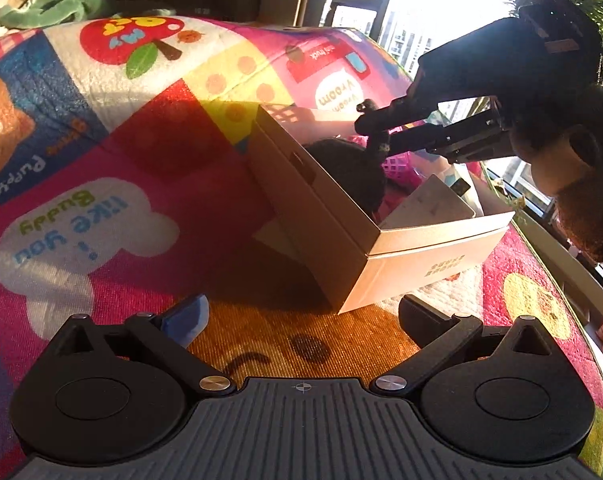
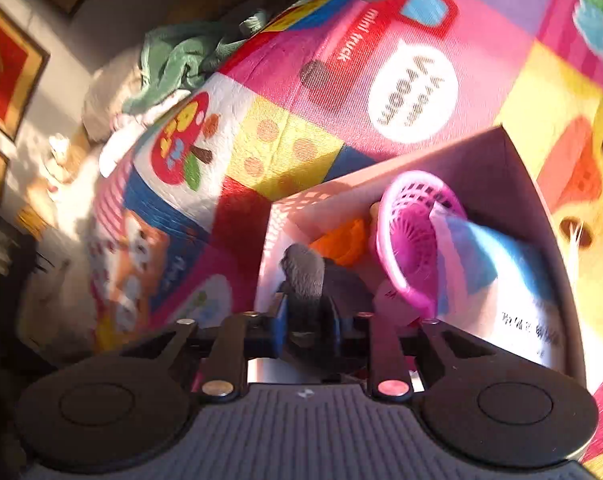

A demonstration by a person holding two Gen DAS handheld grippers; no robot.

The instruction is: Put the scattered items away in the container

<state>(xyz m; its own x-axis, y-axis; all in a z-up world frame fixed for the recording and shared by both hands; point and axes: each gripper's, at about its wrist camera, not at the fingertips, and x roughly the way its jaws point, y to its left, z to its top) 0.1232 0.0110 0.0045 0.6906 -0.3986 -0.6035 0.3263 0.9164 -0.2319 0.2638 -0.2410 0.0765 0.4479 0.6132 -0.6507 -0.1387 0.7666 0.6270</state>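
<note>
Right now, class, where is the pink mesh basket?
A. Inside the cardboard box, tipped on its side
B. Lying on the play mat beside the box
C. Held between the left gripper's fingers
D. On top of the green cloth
A: in the right wrist view the pink mesh basket lies tipped over within the walls of the cardboard box, next to an orange item, not out on the mat.

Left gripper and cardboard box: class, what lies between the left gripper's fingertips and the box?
Only bare play mat, seen in the left wrist view. The left gripper is open with nothing between its fingers, and no item sits before the cardboard box.
</note>
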